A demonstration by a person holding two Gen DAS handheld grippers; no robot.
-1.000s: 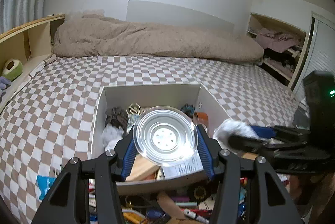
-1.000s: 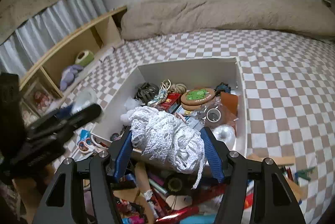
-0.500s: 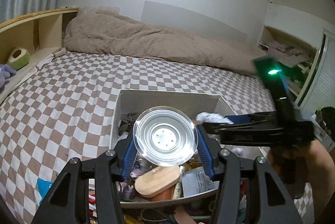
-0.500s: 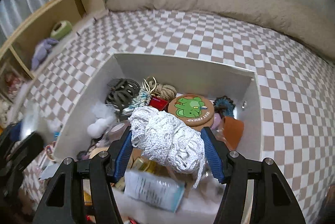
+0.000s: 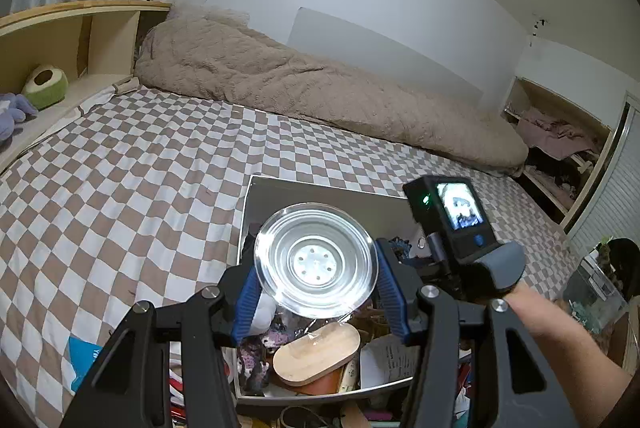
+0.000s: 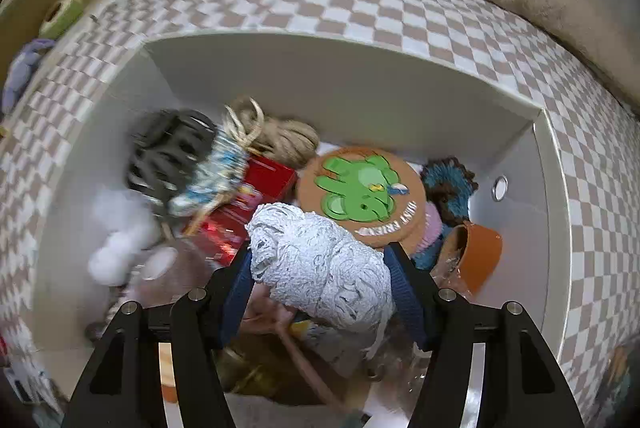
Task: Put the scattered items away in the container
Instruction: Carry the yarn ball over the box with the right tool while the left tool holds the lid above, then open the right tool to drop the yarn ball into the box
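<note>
My left tongs grip a round clear plastic lid by its rim, blue pads pressed to either side, jaws partly apart to its width. The lid faces the camera, above the near end of the white box on the checkered bedspread.

My right tongs clamp a wad of white crocheted lace, which fills the gap between the pads. They point steeply down into the box, lace above its contents.

In the box: round brown coaster with a green cartoon animal, red packet, coil of tan rope, black hair claw (blurred), orange cup on its side, oval wooden piece.

More clutter lies outside the near wall, too jumbled to name. My right hand shows in the left view.
</note>
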